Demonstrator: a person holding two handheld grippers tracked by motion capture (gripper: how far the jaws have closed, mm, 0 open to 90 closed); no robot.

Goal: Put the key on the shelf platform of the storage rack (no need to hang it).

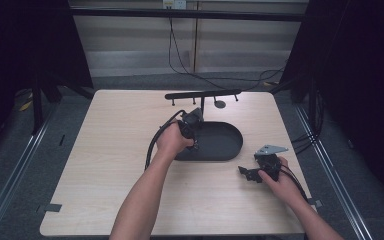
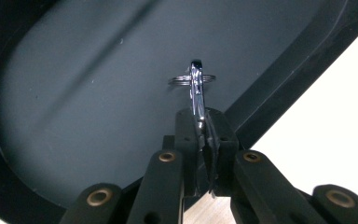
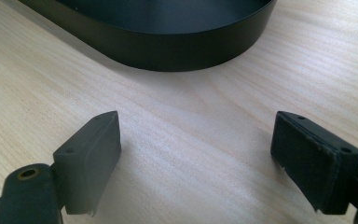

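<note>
Left gripper (image 2: 200, 135) is pinching a metal clasp (image 2: 196, 95) with key ring (image 2: 192, 79) over the black tray (image 2: 98, 93), likely for drop-off; right gripper (image 3: 196, 158) is idling wide on the near-right table (image 3: 191, 130).

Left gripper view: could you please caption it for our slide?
Left gripper shut on a metal clip with a ring, above the black tray.

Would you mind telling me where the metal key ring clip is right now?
In the left gripper view, the metal clip is pinched in the left gripper, over the black tray.
</note>
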